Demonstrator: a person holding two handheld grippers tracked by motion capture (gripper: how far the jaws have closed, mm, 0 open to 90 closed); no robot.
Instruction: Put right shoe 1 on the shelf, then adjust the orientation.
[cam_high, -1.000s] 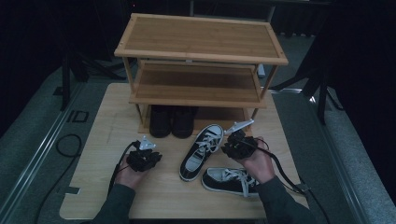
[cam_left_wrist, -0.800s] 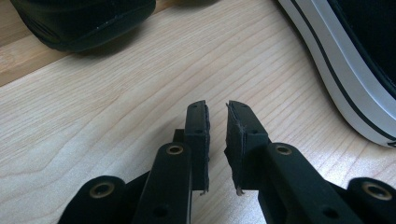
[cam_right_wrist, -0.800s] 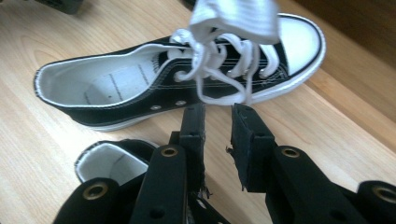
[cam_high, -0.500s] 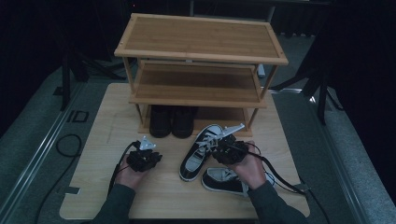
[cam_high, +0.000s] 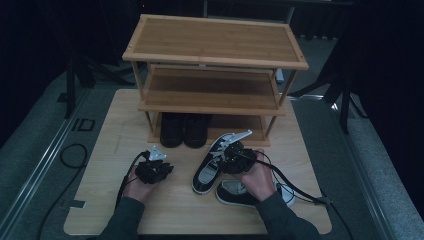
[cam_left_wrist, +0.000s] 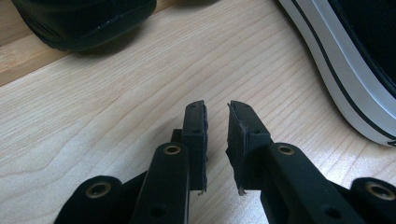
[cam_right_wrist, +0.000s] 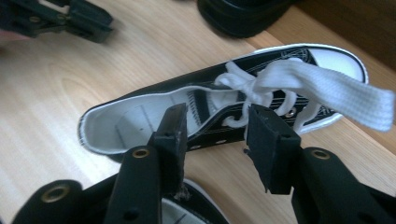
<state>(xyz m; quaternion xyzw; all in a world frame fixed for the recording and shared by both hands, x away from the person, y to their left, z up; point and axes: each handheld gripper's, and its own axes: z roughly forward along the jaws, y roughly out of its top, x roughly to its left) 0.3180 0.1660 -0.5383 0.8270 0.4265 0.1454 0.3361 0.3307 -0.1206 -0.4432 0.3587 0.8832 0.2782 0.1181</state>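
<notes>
The second sneaker (cam_high: 235, 192) lies half hidden under the right hand (cam_high: 257, 175). The right gripper (cam_right_wrist: 217, 126) has just been opening; its jaws stand apart above the sneaker (cam_right_wrist: 205, 109), gripping nothing, laces at two o'clock. The left gripper (cam_left_wrist: 217, 126) hovers slightly open over the table (cam_left_wrist: 93, 121), empty, black shoes (cam_high: 184, 130) at twelve.

The high view is dim, with darkness swallowing everything from nine through three o'clock. Both gripper views are brighter, evenly lit, softly blurred at six o'clock, with faint shadows.
</notes>
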